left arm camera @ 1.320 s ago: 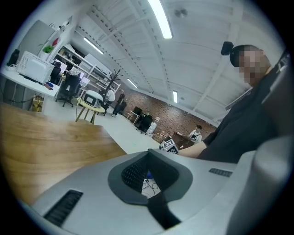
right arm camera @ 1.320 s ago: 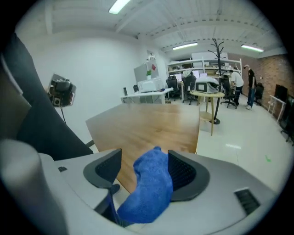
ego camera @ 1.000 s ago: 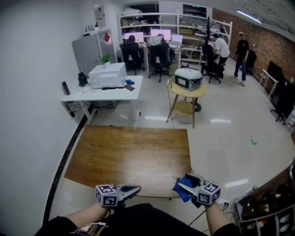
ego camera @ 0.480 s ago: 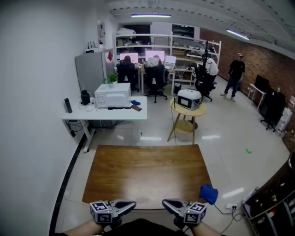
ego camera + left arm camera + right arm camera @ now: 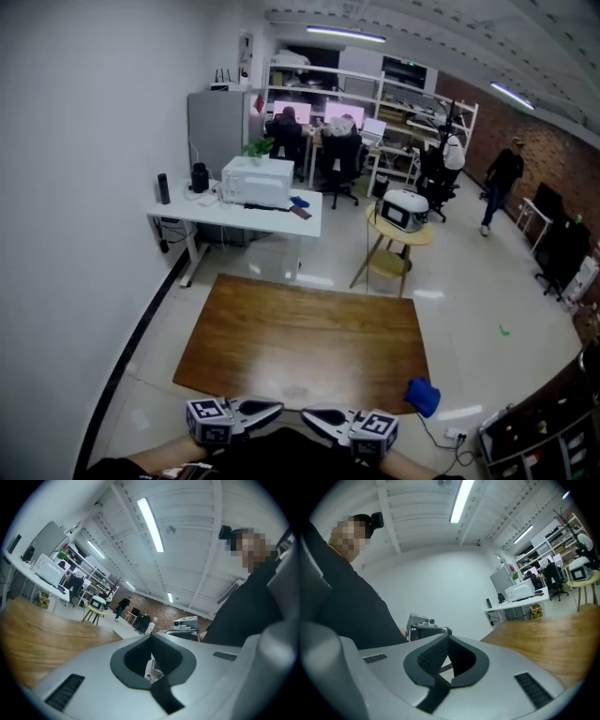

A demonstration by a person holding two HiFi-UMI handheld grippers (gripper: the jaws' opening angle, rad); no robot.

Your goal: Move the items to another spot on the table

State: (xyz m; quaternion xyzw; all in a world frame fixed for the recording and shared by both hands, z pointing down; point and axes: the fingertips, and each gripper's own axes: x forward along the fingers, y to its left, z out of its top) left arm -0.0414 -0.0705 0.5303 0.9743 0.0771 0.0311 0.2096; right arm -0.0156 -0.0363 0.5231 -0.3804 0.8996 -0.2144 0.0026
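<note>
Though jaws meet, left gripper (image 5: 274, 408) and right gripper (image 5: 309, 413) hold nothing.

The wooden surface (image 5: 300, 342) offers open room across nearly all its top. The only obstacle is a blue cloth (image 5: 423, 396) at its near right corner.

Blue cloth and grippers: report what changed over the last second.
The right gripper drew back from the blue cloth toward the left gripper and shut empty. The cloth stays at the near right corner of the table; the left gripper stays shut.
</note>
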